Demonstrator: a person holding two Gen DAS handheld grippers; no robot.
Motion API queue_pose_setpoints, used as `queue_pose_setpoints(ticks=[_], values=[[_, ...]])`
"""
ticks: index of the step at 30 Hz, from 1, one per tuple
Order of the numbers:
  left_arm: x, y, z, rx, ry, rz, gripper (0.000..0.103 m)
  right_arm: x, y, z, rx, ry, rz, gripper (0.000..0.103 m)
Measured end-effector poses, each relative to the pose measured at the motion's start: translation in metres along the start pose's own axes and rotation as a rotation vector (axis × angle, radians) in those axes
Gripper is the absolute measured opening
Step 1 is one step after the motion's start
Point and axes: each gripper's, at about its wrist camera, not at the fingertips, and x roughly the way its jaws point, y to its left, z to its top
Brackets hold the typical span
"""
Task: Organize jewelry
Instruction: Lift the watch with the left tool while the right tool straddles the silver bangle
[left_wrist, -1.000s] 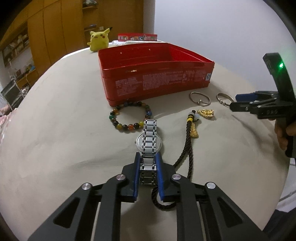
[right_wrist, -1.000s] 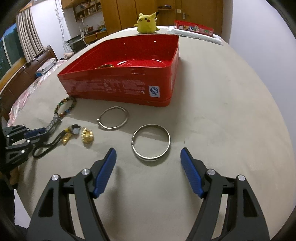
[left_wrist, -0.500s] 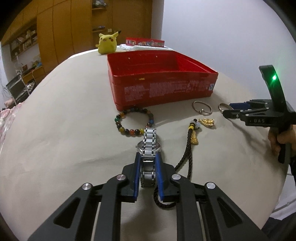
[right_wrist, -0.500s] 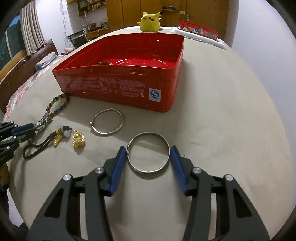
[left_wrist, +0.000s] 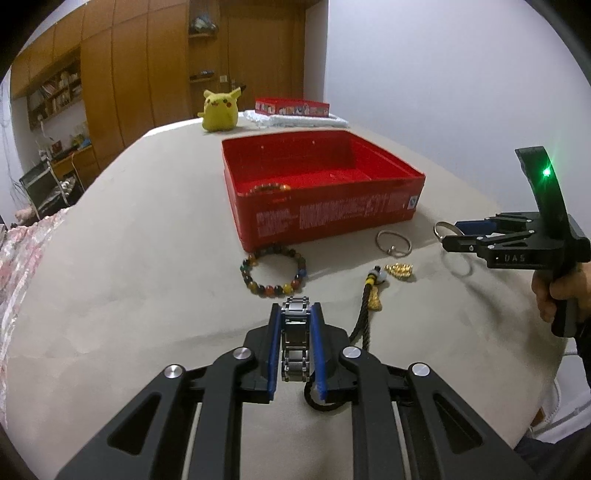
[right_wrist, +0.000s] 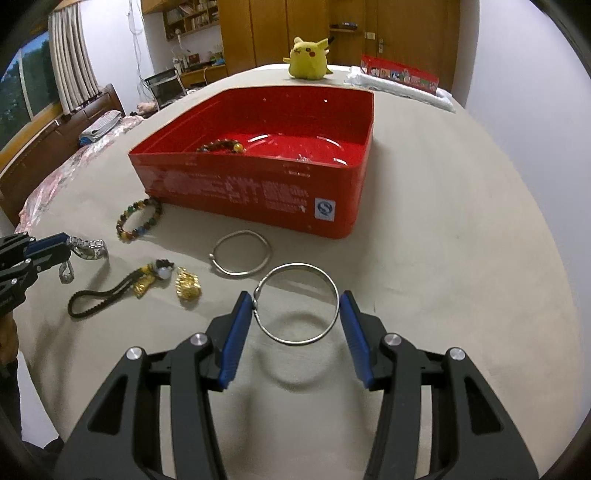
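My left gripper is shut on the steel watch and holds it above the table; the watch also shows in the right wrist view, hanging from the left gripper. My right gripper is shut on a silver bangle, lifted so its shadow lies below; the right gripper also shows in the left wrist view. The red tin holds a beaded bracelet.
On the table lie a coloured bead bracelet, a thin silver bangle, a gold charm and a black cord with gold pendant. A yellow plush and a red box stand far back.
My left gripper has lifted the watch off the table. My right gripper moved forward, closed on the silver bangle and raised it.
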Motion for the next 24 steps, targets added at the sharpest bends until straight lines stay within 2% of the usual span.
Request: queue_pose_setpoints(ticks=[24], values=[[-0.037,-0.005,0.037,0.041,-0.118,0.023,0.015,-0.04,0.007,0.019,-0.028,-0.079,0.007,0.048]])
